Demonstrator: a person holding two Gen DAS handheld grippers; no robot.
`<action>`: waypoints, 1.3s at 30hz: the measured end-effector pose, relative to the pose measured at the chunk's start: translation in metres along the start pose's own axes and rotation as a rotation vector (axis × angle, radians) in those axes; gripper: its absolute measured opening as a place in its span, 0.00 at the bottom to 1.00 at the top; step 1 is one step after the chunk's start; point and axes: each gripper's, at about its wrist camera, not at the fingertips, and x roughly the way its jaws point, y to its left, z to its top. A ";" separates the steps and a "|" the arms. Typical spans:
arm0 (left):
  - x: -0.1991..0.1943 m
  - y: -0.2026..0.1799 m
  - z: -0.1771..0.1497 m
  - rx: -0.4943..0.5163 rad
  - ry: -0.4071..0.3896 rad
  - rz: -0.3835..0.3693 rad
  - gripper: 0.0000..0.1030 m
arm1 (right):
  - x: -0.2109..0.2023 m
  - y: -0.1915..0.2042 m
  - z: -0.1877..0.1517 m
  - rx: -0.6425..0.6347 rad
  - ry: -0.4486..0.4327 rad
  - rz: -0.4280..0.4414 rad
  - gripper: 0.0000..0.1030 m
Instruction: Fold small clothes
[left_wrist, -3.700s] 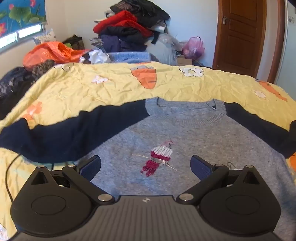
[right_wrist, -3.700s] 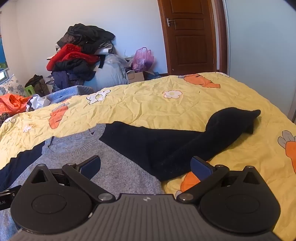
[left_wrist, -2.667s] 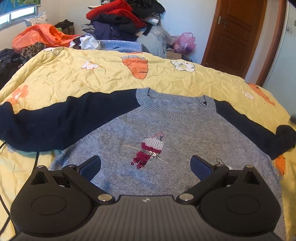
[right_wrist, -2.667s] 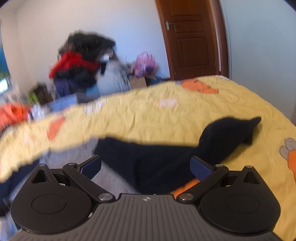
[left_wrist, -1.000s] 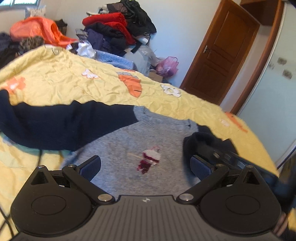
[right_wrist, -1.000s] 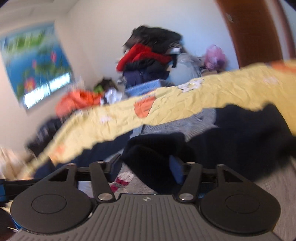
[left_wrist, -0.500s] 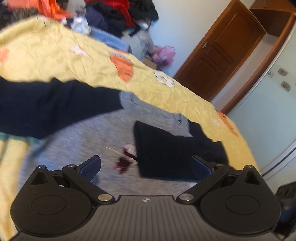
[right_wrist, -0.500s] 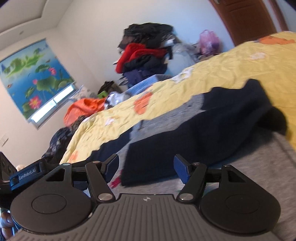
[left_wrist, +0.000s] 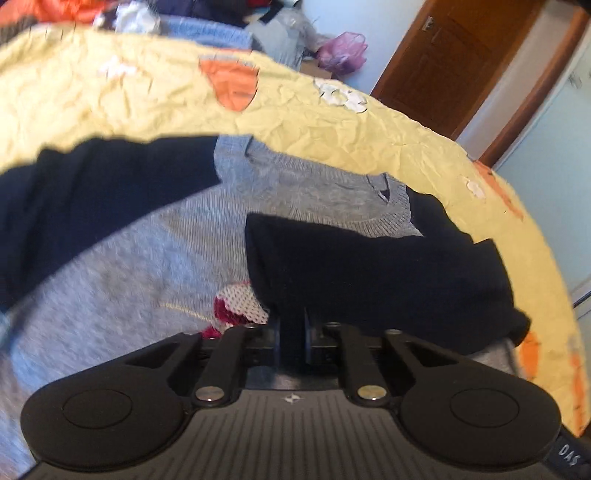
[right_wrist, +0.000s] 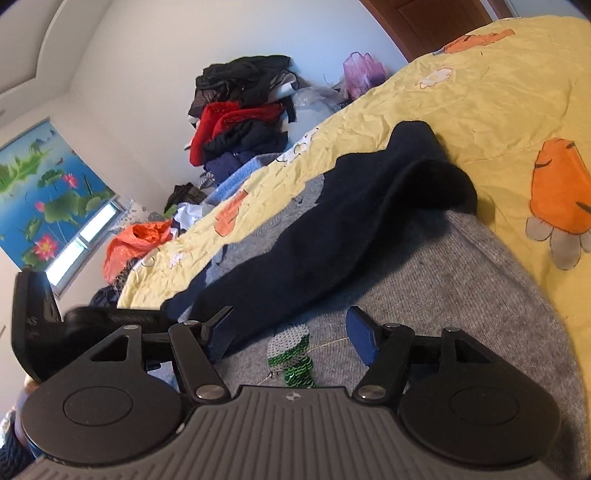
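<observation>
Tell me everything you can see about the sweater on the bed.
The sweater is a grey knit with navy sleeves, a ribbed round collar and a sequinned bird on the chest. It lies flat, front up, on the yellow bedspread. One navy sleeve is folded across the chest, partly covering the bird; the other stretches outward. The left tongs are closed on the folded sleeve's edge. The right tongs hang open over the chest.

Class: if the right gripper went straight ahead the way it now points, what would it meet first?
Probably the sequin bird on the grey sweater, just ahead between the open fingers of the right gripper; the folded navy sleeve lies just beyond. Depth is uncertain.
</observation>
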 end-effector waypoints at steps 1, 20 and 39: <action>-0.005 -0.005 0.000 0.041 -0.026 0.035 0.08 | 0.000 0.001 -0.001 -0.013 -0.001 -0.002 0.65; -0.018 0.039 -0.008 0.092 -0.092 0.221 0.06 | 0.014 0.049 0.058 -0.172 -0.063 -0.004 0.83; -0.059 0.032 -0.008 0.119 -0.352 0.140 0.10 | 0.090 0.041 0.039 -0.495 0.060 -0.292 0.90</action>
